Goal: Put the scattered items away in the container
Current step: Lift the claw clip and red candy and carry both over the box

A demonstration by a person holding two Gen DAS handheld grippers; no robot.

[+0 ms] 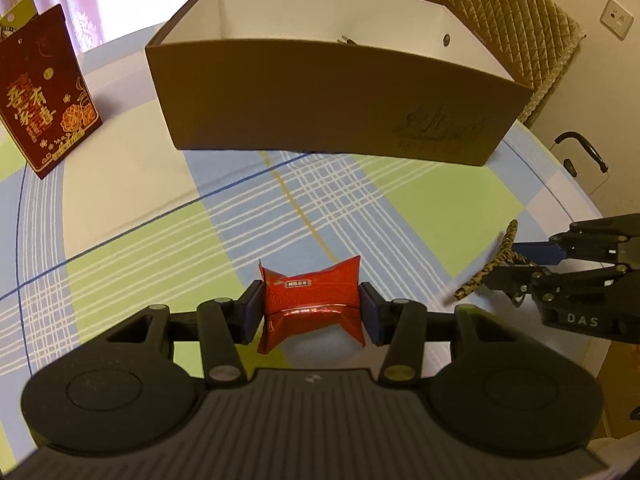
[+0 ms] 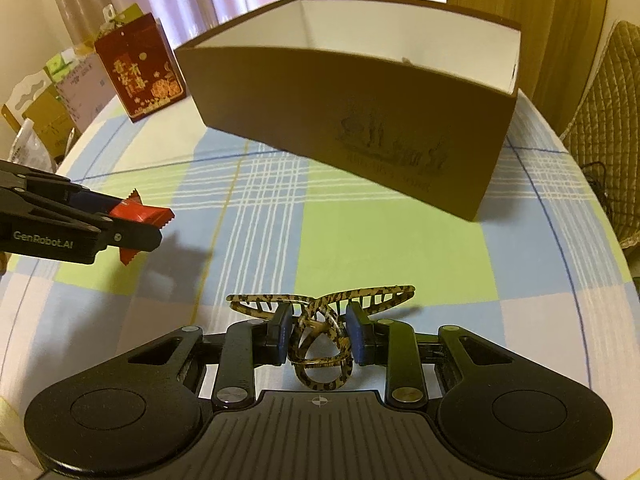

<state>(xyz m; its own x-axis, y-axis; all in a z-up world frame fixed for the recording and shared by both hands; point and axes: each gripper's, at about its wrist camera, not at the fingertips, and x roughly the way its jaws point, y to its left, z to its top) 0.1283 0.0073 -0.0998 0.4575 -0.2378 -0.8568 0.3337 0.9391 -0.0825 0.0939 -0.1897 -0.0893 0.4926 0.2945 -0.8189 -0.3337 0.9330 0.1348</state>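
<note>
My left gripper (image 1: 311, 310) is shut on a red foil snack packet (image 1: 312, 300), held a little above the checked tablecloth; the same packet (image 2: 138, 214) shows at the left of the right wrist view. My right gripper (image 2: 319, 334) is shut on a leopard-print hair claw clip (image 2: 320, 320), whose prongs spread out past the pads. That clip (image 1: 486, 270) appears at the right edge of the left wrist view. The brown cardboard box (image 1: 332, 100), open-topped with white inner walls, stands beyond both grippers (image 2: 360, 120). A small item lies inside it, mostly hidden.
A dark red gift bag with gold lettering (image 1: 44, 92) stands at the back left of the round table (image 2: 140, 68). Cartons and packaging (image 2: 48, 100) sit past the table's left edge. A quilted chair back (image 1: 524, 20) stands behind the box.
</note>
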